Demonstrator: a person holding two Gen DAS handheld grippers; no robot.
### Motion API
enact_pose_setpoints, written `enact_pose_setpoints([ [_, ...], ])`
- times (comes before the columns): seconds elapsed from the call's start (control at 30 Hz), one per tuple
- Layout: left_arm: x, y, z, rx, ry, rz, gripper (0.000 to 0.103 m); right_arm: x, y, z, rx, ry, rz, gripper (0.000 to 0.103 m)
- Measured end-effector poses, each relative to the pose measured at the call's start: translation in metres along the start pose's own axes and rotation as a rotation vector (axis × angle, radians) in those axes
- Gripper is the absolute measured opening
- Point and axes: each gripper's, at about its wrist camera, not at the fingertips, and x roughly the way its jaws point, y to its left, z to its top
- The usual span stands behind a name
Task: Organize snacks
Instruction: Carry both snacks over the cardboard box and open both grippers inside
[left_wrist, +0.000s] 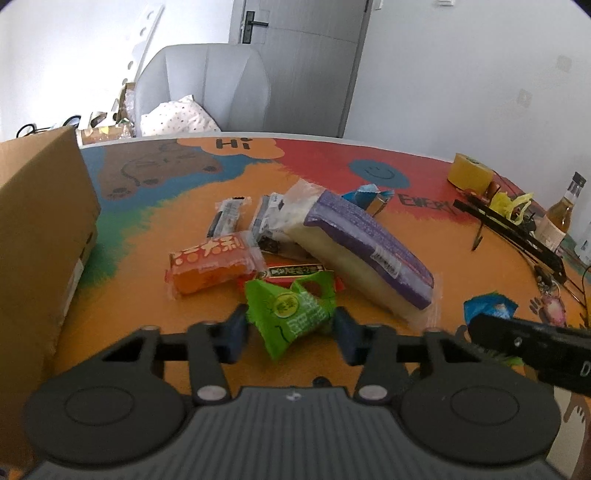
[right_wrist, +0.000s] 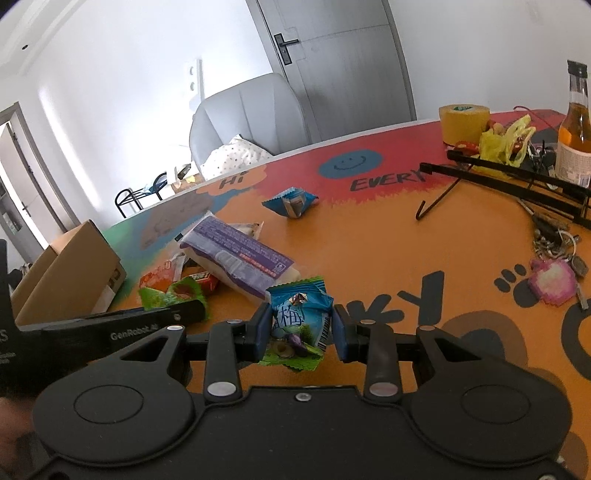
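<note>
A green snack packet (left_wrist: 291, 314) lies at the near edge of a snack pile on the colourful table (left_wrist: 147, 314). My left gripper (left_wrist: 290, 328) is closed on it, a pad pressing each side. In the right wrist view my right gripper (right_wrist: 299, 328) is shut on a blue snack packet (right_wrist: 299, 314), held just above the tabletop to the right of the pile. The pile holds a long purple package (left_wrist: 365, 247), an orange packet (left_wrist: 210, 266), a red bar (left_wrist: 295, 271) and two dark packets (left_wrist: 229, 218). Another small blue packet (right_wrist: 291, 201) lies apart, farther back.
A cardboard box (left_wrist: 40, 221) stands at the table's left. At the right are a yellow tape roll (right_wrist: 463, 123), a glass bottle (right_wrist: 576, 129), a black wire rack (right_wrist: 517, 177), a yellow bag and keys (right_wrist: 554, 273). A grey chair (left_wrist: 203, 85) stands behind the table.
</note>
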Motion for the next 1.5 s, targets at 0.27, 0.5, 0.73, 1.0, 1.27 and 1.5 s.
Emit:
enact_pose_setpoints([
  [0.27,-0.015,0.007,0.005,-0.005,-0.003,-0.015,0.025,0.001,0.007,0.002,-0.004,-0.011,0.013,0.033],
  [0.5,-0.027,0.011,0.008,-0.012,-0.022,-0.021,0.02,-0.002,0.019,0.006,-0.018,-0.026,0.036,0.033],
  [0.73,-0.048,0.017,0.019,-0.017,-0.072,-0.018,0.02,-0.003,0.039,0.015,-0.044,-0.041,0.072,0.033],
  [1.0,-0.078,0.031,0.039,-0.021,-0.138,0.008,0.02,-0.001,0.066,0.031,-0.066,-0.08,0.133,0.033],
  [1.27,-0.102,0.06,0.055,-0.056,-0.205,0.033,0.02,0.0,0.1,0.04,-0.113,-0.102,0.166,0.033],
  [1.5,-0.121,0.085,0.064,-0.084,-0.246,0.072,0.02,0.001,0.132,0.052,-0.159,-0.12,0.21,0.033],
])
